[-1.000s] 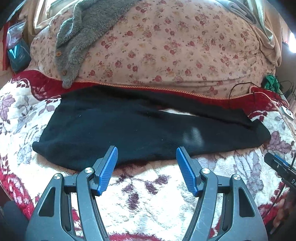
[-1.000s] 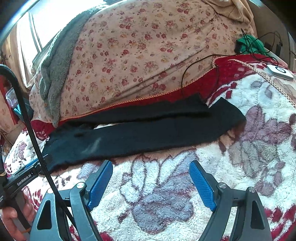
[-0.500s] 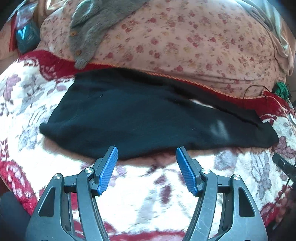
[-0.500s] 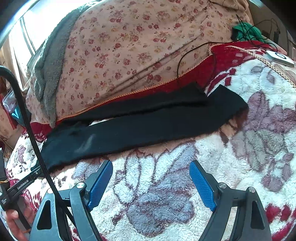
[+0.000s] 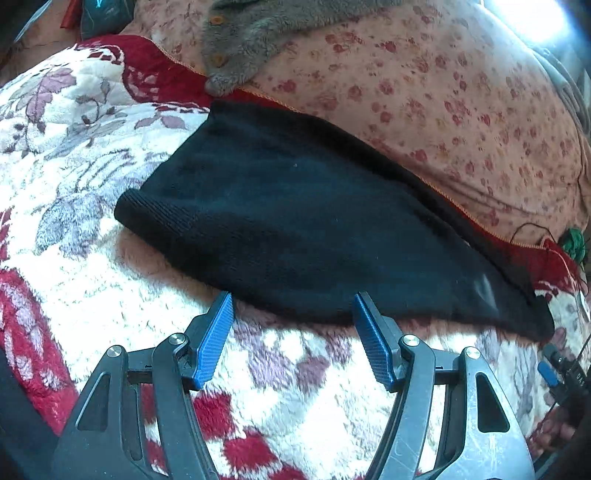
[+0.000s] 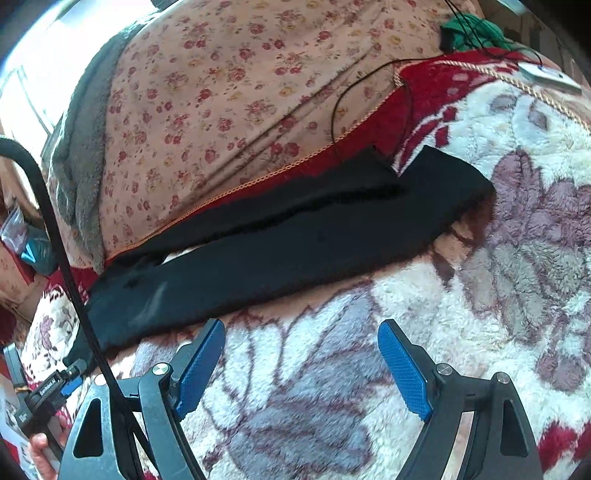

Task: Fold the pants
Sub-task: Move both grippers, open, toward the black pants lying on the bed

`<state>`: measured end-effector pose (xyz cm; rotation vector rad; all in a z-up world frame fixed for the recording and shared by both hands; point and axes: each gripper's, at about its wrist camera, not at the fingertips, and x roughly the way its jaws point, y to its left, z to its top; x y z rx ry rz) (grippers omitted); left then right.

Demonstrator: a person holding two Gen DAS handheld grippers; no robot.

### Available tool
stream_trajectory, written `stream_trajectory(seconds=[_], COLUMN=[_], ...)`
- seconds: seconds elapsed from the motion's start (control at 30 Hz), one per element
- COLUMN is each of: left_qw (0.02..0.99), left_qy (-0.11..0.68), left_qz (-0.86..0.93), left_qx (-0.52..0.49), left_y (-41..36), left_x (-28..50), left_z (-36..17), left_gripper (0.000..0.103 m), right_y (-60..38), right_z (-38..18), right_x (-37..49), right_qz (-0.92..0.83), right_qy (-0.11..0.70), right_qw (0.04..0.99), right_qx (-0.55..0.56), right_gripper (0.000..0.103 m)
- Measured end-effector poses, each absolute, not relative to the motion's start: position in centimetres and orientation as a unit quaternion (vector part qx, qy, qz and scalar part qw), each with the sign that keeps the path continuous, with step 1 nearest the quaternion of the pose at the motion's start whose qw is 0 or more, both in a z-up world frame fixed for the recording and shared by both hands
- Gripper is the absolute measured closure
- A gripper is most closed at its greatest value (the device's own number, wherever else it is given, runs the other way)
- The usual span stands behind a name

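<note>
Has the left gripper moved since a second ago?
Yes. The left gripper has closed in on the black pants, toward their waistband end; jaws open, nothing gripped.

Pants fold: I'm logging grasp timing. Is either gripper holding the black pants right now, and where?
Neither. The left gripper and right gripper are open, with nothing between their fingers; the black pants lie ungrasped on the blanket.

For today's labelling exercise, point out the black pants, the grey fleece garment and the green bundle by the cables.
black pants (image 5: 295,221), left wrist view, on the wide upper part.
grey fleece garment (image 5: 251,40), left wrist view, on the part hanging over the floral cover.
green bundle (image 6: 472,31), right wrist view, on its middle.
</note>
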<state>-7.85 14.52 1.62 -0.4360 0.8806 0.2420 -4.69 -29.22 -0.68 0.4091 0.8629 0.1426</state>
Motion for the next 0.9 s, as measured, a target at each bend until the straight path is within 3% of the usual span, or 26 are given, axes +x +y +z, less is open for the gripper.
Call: stream_trajectory(seconds=[0.9], left_qw=[0.878], left_qy=[0.435], left_qz=[0.125], left_qx=[-0.157], left_y=[13.9], left_x=[-4.3], left_z=[1.6], left_gripper=[0.037], right_y=[-32.5], right_z=[-2.0], right_x=[-1.8], right_qz=[0.053], right_qy=[0.417], right_qw=[0.87], right_qx=[0.259], right_gripper=[0.019])
